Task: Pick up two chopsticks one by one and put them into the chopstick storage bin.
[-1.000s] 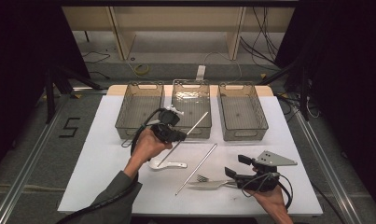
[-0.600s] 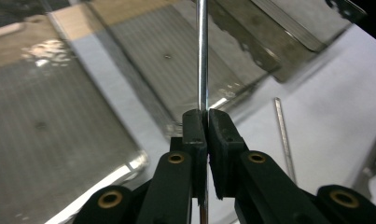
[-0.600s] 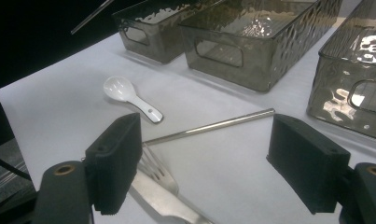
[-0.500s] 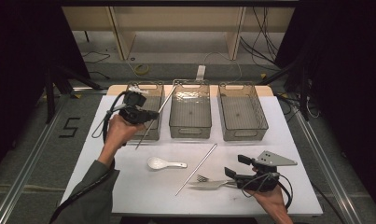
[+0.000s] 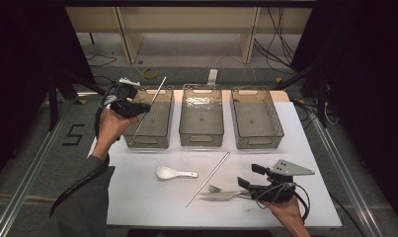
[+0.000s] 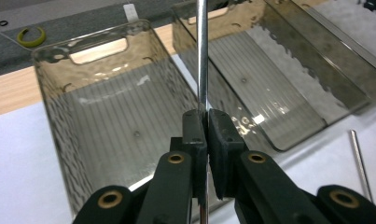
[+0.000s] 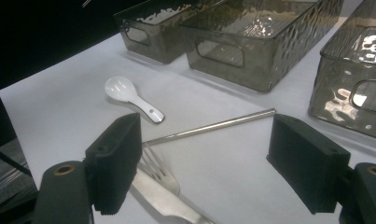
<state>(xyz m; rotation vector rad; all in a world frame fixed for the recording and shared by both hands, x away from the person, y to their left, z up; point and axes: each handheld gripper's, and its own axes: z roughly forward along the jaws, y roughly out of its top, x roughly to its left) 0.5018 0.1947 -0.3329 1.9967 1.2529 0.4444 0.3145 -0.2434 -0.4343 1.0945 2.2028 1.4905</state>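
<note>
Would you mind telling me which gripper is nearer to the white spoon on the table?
Right. The right gripper rests on the table beside the fork, right of the white spoon; the left gripper is raised by the left bin, farther away.

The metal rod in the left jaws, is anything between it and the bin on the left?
Nothing visible. The left gripper holds the metal rod clamped, slanting above the left bin, whose open top and ribbed floor look bare.
</note>
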